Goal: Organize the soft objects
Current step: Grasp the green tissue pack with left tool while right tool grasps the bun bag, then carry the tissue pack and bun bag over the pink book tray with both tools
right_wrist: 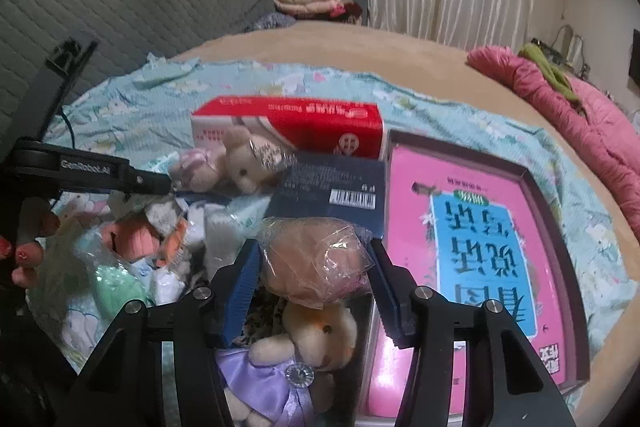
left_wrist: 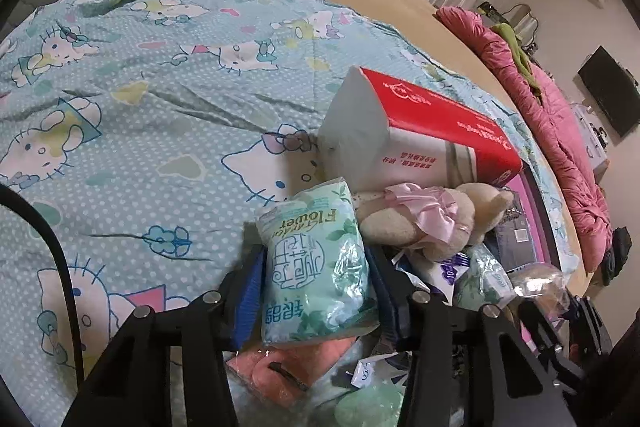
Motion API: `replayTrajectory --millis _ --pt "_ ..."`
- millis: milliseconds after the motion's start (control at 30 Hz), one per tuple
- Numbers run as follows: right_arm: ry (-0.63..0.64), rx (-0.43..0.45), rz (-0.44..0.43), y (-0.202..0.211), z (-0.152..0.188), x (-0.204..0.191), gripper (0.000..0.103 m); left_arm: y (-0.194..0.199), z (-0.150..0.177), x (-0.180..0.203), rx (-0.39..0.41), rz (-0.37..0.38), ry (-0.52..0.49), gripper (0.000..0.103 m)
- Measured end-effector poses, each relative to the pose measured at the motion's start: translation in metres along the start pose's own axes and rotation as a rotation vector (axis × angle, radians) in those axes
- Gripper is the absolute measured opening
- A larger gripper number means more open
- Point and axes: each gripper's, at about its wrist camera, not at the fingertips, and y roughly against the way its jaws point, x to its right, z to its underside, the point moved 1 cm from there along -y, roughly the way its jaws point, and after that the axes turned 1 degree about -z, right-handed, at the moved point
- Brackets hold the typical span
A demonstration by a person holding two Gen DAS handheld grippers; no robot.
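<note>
In the left wrist view my left gripper (left_wrist: 316,283) is shut on a green "Flower" tissue pack (left_wrist: 316,263), held above the pile on the bed. Behind it lie a beige plush with a pink bow (left_wrist: 420,215) and a red-and-white tissue box (left_wrist: 420,135). In the right wrist view my right gripper (right_wrist: 314,267) is shut on a plastic-wrapped tan plush (right_wrist: 316,263). Below it lies a plush in a purple dress (right_wrist: 288,359). The left gripper's body (right_wrist: 92,171) shows at the left, over the pile of soft packets (right_wrist: 132,251).
A pink shallow box with a blue label (right_wrist: 472,251) lies to the right. A dark blue box (right_wrist: 332,191) and the red tissue box (right_wrist: 292,127) sit behind. The Hello Kitty sheet (left_wrist: 132,115) spreads left. A pink quilt (left_wrist: 560,131) lies along the bed's right edge.
</note>
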Motion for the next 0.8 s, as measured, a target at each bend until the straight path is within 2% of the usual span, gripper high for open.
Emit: replayTrajectory --millis 367,467,600,800 --pt "-0.045 0.07 0.019 0.033 -0.005 0.01 0.055 0.052 0.006 0.026 0.101 -0.004 -0.074 0.048" --pt "-0.081 0.091 0.027 0.043 -0.007 0.019 0.055 0.063 0.007 0.046 0.116 -0.012 -0.133 0.048" --pt "-0.116 0.134 0.046 0.061 -0.008 0.033 0.055 0.074 0.012 0.081 0.124 0.016 -0.188 0.048" --pt "-0.207 0.166 0.097 0.081 -0.003 0.066 0.055 0.078 0.022 0.127 0.121 0.022 -0.283 0.048"
